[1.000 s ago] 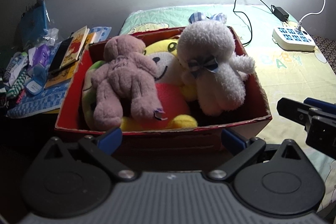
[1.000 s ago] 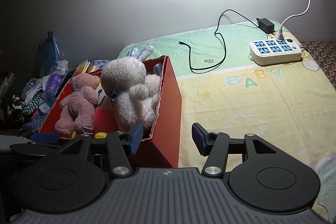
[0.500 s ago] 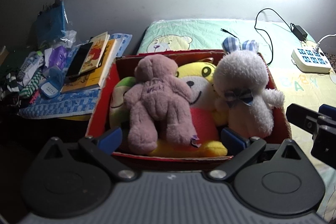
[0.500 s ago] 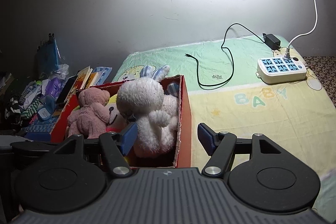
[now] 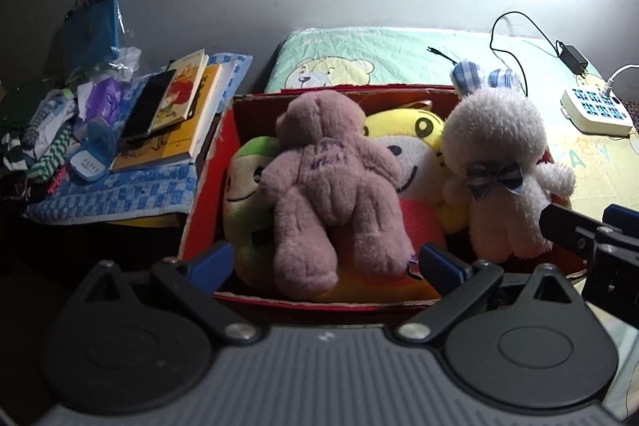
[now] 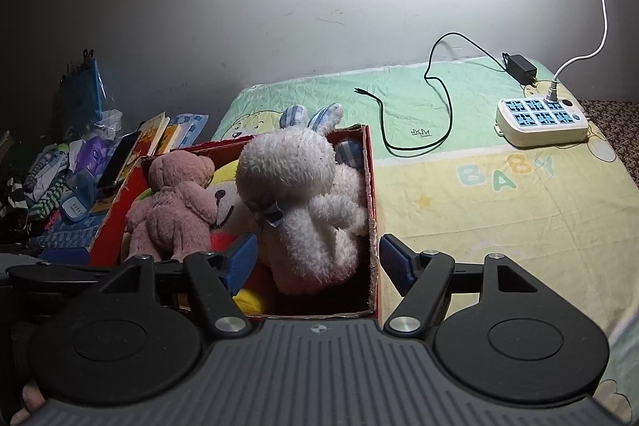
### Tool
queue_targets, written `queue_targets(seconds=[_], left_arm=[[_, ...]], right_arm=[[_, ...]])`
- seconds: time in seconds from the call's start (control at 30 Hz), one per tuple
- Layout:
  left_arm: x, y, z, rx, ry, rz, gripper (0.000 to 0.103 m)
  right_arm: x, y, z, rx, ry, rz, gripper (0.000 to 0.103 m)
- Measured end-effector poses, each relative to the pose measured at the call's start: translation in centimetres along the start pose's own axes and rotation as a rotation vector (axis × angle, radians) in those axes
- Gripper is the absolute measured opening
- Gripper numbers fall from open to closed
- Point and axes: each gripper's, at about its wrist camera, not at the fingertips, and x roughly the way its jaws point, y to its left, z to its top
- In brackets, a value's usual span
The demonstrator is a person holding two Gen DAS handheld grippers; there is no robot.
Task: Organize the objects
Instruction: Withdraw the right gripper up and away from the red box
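Observation:
A red cardboard box [image 5: 207, 182] [image 6: 370, 186] stands on the bed, packed with soft toys. A pink teddy bear [image 5: 327, 186] [image 6: 175, 202] lies face down on top. Beside it sits a white rabbit [image 5: 499, 162] [image 6: 303, 194] with a blue bow and checked ears. A yellow and red plush [image 5: 407, 146] and a green one [image 5: 243, 186] lie underneath. My left gripper [image 5: 323, 262] is open, hovering over the box's near wall in front of the bear. My right gripper [image 6: 317, 260] is open too, above the box's near right corner, by the rabbit.
Left of the box a blue checked cloth [image 5: 120, 194] carries books [image 5: 187, 110], a dark phone [image 5: 147, 106], socks and small clutter. On the bed sheet [image 6: 499, 194] to the right lie a white power strip [image 6: 543, 120] and a black charger cable [image 6: 439, 98].
Both grippers have risen and drawn back, so I look down into the box more steeply. The toys and the box have not moved. Both grippers stayed open.

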Motion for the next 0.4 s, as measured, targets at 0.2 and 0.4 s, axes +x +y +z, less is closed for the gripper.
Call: queue_targets(seconds=[0.2,0.4], left_arm=[[0.21,0.59,0.27,-0.004,-0.038,0.004,0.095],[0.42,1.05,0.79,-0.025,-0.043,-0.019,0.098]], right_arm=[[0.25,0.34,0.28,0.004,-0.008,-0.024,0.070],[0.44,0.46,0.51,0.004,-0.010,-0.036,0.070]])
